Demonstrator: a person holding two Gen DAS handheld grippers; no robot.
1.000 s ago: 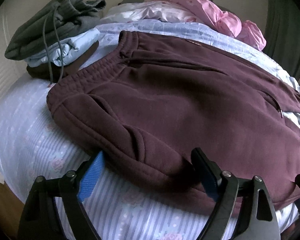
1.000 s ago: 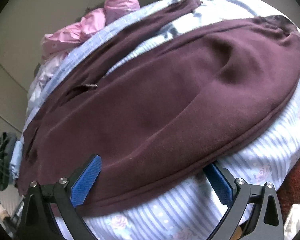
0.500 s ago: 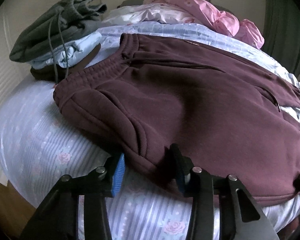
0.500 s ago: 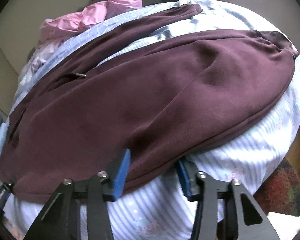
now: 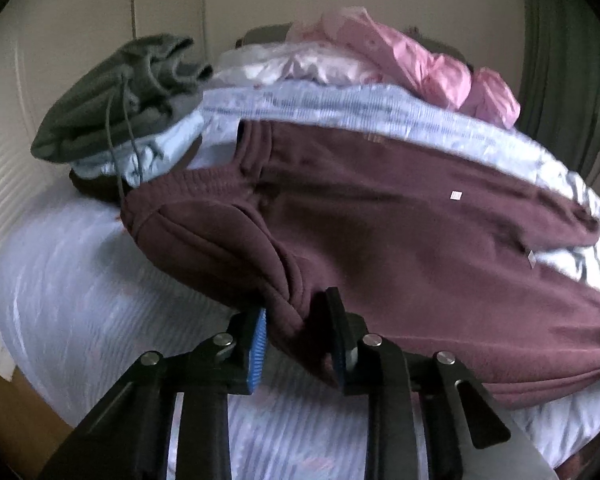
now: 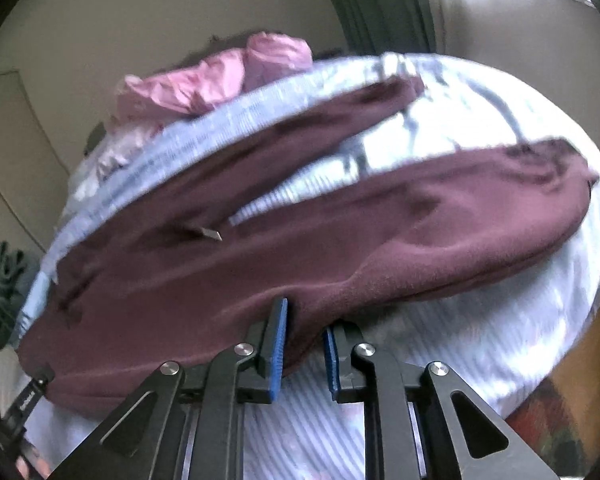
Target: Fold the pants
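Maroon sweatpants (image 5: pixel 400 240) lie spread on a bed with a pale blue striped sheet (image 5: pixel 100 300). The waistband is at the left and the two legs run to the right (image 6: pixel 420 220). My left gripper (image 5: pixel 298 320) is shut on the near edge of the pants by the hip pocket and lifts the fabric slightly. My right gripper (image 6: pixel 304 332) is shut on the near edge of the front leg, where the cloth bunches between the blue pads. The left gripper's tip also shows in the right wrist view (image 6: pixel 32 392).
A stack of folded clothes, grey (image 5: pixel 120 96) on top of light blue, sits at the bed's far left. Pink crumpled bedding (image 5: pixel 420 60) lies at the back. A green curtain (image 5: pixel 568 60) hangs at the right. A rug (image 6: pixel 560 432) lies beside the bed.
Both grippers have closed from wide open onto the near edge of the pants. They have risen, lifting that edge off the sheet.
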